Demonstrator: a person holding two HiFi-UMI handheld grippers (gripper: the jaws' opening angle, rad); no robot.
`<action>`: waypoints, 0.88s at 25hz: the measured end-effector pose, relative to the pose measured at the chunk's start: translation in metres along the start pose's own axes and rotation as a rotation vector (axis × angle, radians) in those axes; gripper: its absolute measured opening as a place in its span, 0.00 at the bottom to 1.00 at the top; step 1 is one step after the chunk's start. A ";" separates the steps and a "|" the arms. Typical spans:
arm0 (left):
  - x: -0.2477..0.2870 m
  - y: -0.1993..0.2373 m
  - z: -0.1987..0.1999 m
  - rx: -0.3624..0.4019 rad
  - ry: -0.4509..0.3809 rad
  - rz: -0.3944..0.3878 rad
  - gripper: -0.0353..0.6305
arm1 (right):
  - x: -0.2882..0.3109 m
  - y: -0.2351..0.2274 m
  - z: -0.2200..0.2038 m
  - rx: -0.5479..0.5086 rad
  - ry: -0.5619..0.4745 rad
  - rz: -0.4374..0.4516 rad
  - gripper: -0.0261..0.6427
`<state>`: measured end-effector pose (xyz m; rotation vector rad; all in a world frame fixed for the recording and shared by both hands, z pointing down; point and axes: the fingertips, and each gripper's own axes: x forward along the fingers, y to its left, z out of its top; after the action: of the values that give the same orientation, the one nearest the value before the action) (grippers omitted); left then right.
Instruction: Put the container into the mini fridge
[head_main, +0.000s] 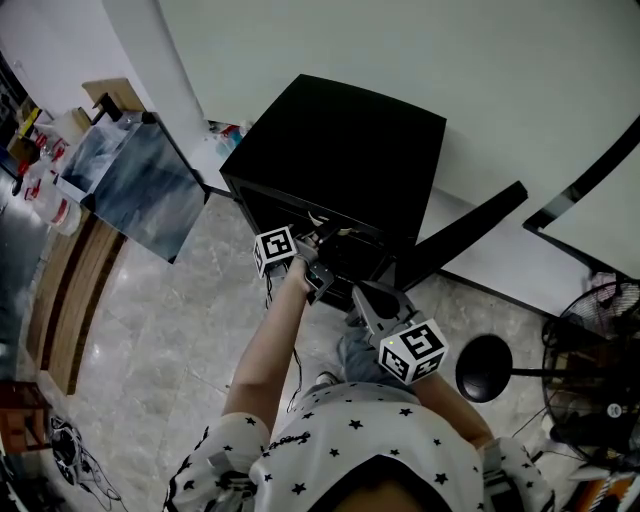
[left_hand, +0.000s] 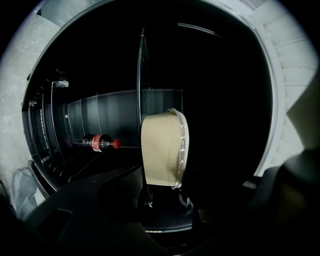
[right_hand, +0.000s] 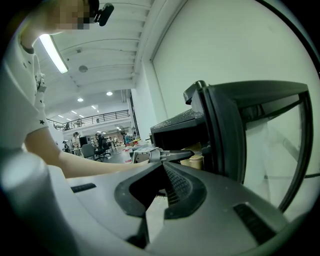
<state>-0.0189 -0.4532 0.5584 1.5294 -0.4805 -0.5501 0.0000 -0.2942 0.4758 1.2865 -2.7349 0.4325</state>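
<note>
The black mini fridge (head_main: 340, 140) stands against the wall with its door (head_main: 465, 230) swung open to the right. My left gripper (head_main: 322, 235) reaches into the dark opening, shut on the container (left_hand: 162, 147). This is a clear lidded tub of beige food, held on its edge between the dark jaws of the left gripper (left_hand: 167, 200). From the right gripper view the container (right_hand: 196, 159) sits just at the fridge (right_hand: 175, 132) mouth, beside the door (right_hand: 235, 130). My right gripper (head_main: 362, 295) hangs lower, in front of the fridge, shut and empty (right_hand: 162, 167).
A cola bottle (left_hand: 100, 142) lies on its side deep inside the fridge at the left. A standing fan (head_main: 600, 350) with a round base (head_main: 484, 368) is on the tiled floor at the right. A leaning panel (head_main: 140, 180) and cluttered shelves are at the left.
</note>
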 end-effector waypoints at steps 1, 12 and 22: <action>0.000 0.000 0.000 0.005 -0.003 0.000 0.40 | -0.001 0.000 0.000 0.000 0.000 -0.001 0.03; -0.022 -0.003 -0.001 0.111 -0.049 0.069 0.52 | -0.008 0.014 -0.003 -0.005 -0.001 0.010 0.03; -0.064 -0.025 -0.026 0.411 -0.045 0.172 0.52 | -0.017 0.033 -0.005 -0.011 -0.010 0.021 0.03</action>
<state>-0.0549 -0.3926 0.5363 1.8457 -0.7885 -0.3654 -0.0145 -0.2601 0.4699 1.2625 -2.7572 0.4128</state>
